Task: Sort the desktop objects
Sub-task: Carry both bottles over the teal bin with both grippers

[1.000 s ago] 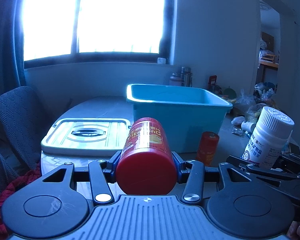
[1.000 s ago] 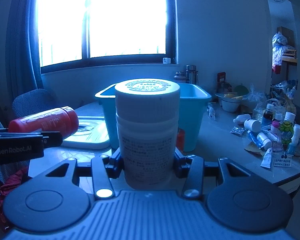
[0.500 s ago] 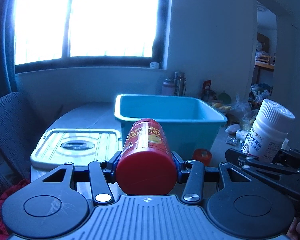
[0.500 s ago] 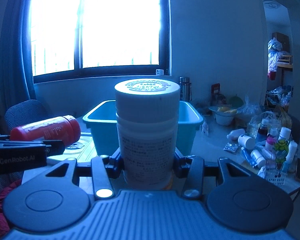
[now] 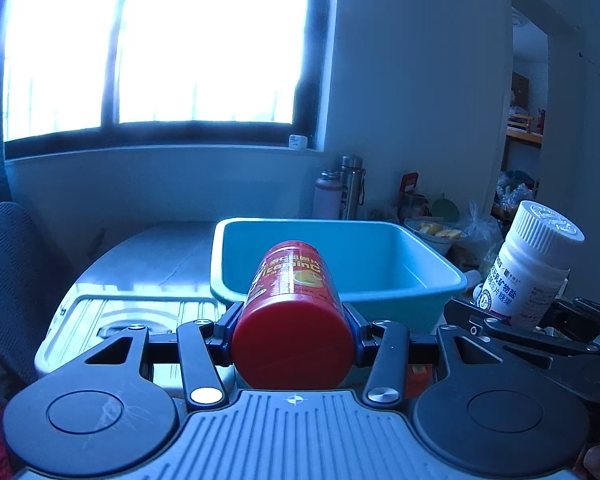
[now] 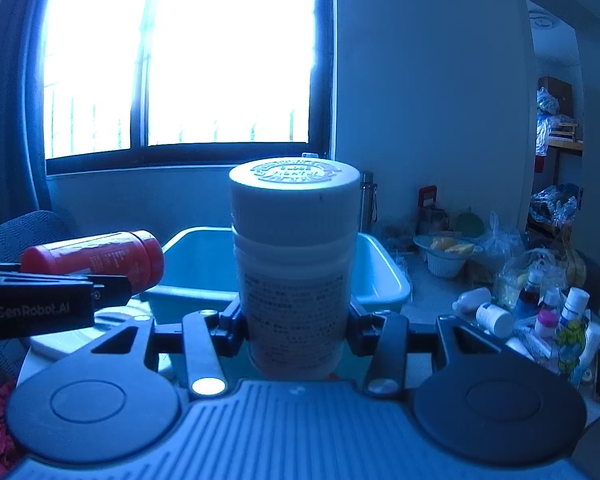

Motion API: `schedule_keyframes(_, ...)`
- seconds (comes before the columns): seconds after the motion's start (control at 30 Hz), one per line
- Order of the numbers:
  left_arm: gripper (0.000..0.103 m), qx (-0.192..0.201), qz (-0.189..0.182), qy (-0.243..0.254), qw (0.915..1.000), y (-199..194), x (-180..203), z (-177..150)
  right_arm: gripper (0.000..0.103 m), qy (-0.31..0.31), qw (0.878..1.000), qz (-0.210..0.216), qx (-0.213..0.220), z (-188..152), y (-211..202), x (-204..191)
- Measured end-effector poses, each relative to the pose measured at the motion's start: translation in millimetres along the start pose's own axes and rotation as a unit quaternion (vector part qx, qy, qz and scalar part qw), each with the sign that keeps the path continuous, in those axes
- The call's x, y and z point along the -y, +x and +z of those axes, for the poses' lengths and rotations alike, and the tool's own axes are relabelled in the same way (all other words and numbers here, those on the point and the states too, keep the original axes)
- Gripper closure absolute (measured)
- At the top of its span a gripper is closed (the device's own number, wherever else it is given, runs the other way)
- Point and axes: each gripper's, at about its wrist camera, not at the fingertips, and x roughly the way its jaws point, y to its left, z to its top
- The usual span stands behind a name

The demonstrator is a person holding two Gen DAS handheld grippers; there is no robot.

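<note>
My left gripper (image 5: 293,332) is shut on a red vitamin bottle (image 5: 292,316), which lies level with its flat base toward the camera, in front of the teal bin (image 5: 420,256). That red bottle (image 6: 96,258) also shows at the left of the right wrist view, held in the left gripper (image 6: 112,284). My right gripper (image 6: 296,330) is shut on an upright white pill bottle (image 6: 296,268); the teal bin (image 6: 384,276) stands behind it. The white bottle (image 5: 532,264) appears tilted at the right of the left wrist view.
A pale grey bin lid (image 5: 132,316) lies left of the bin. Several small bottles and packets (image 6: 540,316) crowd the table's right side, with a white bowl (image 6: 444,256) and flasks (image 5: 344,192) behind. A grey chair (image 5: 8,280) stands at left.
Both grippers have risen and moved toward the teal bin with their bottles; the bin's inside now shows more. A small red bottle beside the bin has dropped out of sight behind the left gripper.
</note>
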Motion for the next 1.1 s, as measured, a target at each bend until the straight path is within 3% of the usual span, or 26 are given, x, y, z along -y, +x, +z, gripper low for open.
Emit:
schedule_keyframes(0.4,0.053,-0.006,-0.017,0.000,0.9998,45.7,-13.2,36.2,0.055,0.003,0.999,-0.032,0.005,33.8,39.8,-3.7)
schedule_keyframes(0.77,0.053,-0.018,0.003,-0.013,0.9997,81.5,-21.8,49.1,0.055,0.004,1.000,-0.014,-0.009,42.4,79.5,-5.6)
schedule_keyframes(1.1,0.053,-0.041,0.010,-0.005,0.9991,128.6,-1.0,60.1,0.055,0.003,0.999,-0.003,-0.033,46.7,120.4,17.0)
